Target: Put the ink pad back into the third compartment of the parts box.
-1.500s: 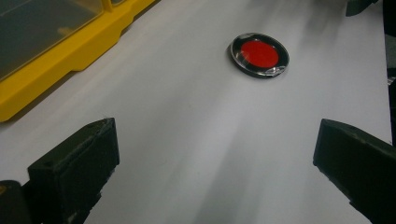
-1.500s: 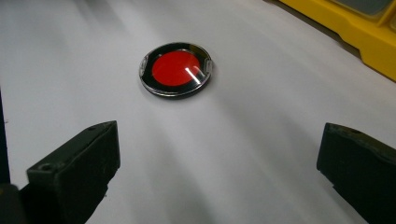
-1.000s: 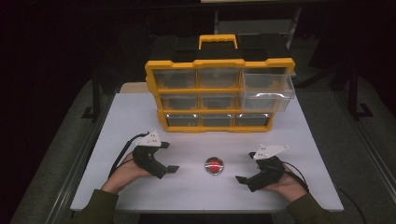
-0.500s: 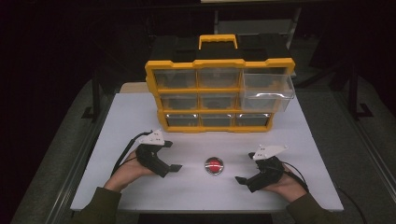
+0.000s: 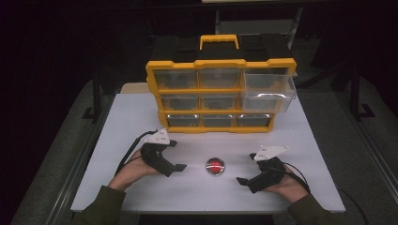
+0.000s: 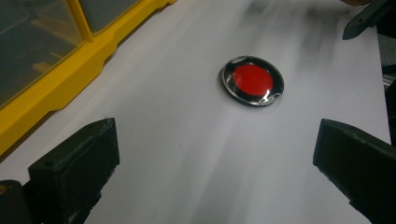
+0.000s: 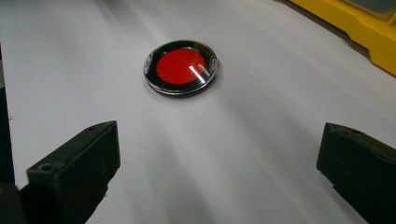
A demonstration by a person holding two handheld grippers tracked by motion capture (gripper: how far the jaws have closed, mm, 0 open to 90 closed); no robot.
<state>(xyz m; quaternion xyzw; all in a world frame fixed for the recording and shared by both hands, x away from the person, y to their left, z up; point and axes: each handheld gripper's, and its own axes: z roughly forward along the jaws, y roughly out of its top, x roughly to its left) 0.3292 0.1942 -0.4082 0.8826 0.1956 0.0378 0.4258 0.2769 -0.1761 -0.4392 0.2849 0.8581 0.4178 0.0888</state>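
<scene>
A red disc point(image 5: 215, 166) lies untouched on the table point(image 5: 141, 117) between the left tool point(image 5: 171, 154) and right tool point(image 5: 246, 168), both spread apart; grasping remains undone.

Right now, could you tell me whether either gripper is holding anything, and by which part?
Nothing is held: the left gripper and right gripper are both open, with the red disc lying untouched between them.

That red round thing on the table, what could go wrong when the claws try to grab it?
The red disc lies flat and low on the smooth white table, so an open claw might scrape the table or push the disc away instead of gripping it. The left claw and the right claw both point at it from opposite sides, so they could bump if both go in. The organizer's open top-right drawer sticks out, and a lifted hand might hit it.
</scene>
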